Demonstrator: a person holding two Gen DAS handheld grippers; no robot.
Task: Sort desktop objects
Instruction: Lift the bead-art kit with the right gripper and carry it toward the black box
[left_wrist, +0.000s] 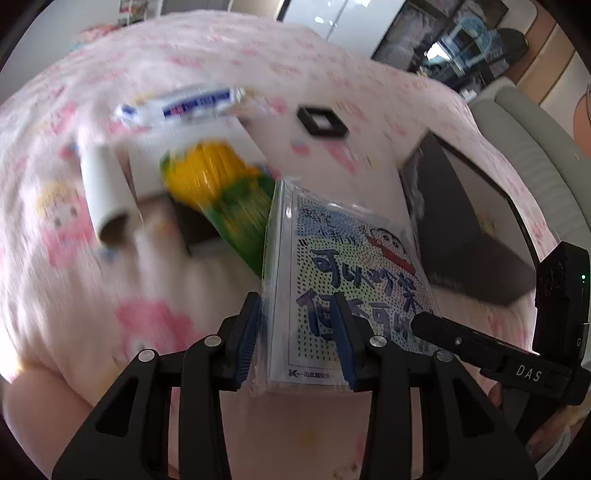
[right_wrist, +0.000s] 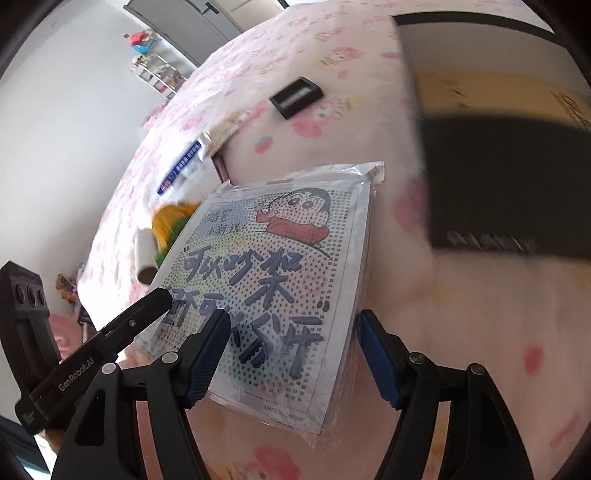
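Left gripper (left_wrist: 301, 332): nearest the lens, jaws narrowed onto the near edge of the bagged cartoon pack (left_wrist: 343, 273), pads pressing both sides — pack held, tilted up off the cloth.
Right gripper (right_wrist: 291, 354): jaws wide, straddling the pack's near end in its own view; pads don't look to be pressing, nothing gripped.
Pack position: in the air btwn both tools, above the pink printed cloth (left_wrist: 74, 295), just left of the dark open box (left_wrist: 476, 240).
Still out: cardboard tube (left_wrist: 105, 192), yellow-green toy corn (left_wrist: 218, 188), blue-white packet (left_wrist: 184, 105), small black square frame (left_wrist: 322, 122) — all loose on the cloth, well apart.
Progress: early, I'd judge; one item in transit, approx. four unsorted.
Left to do: set pack down in its place, then the rest.
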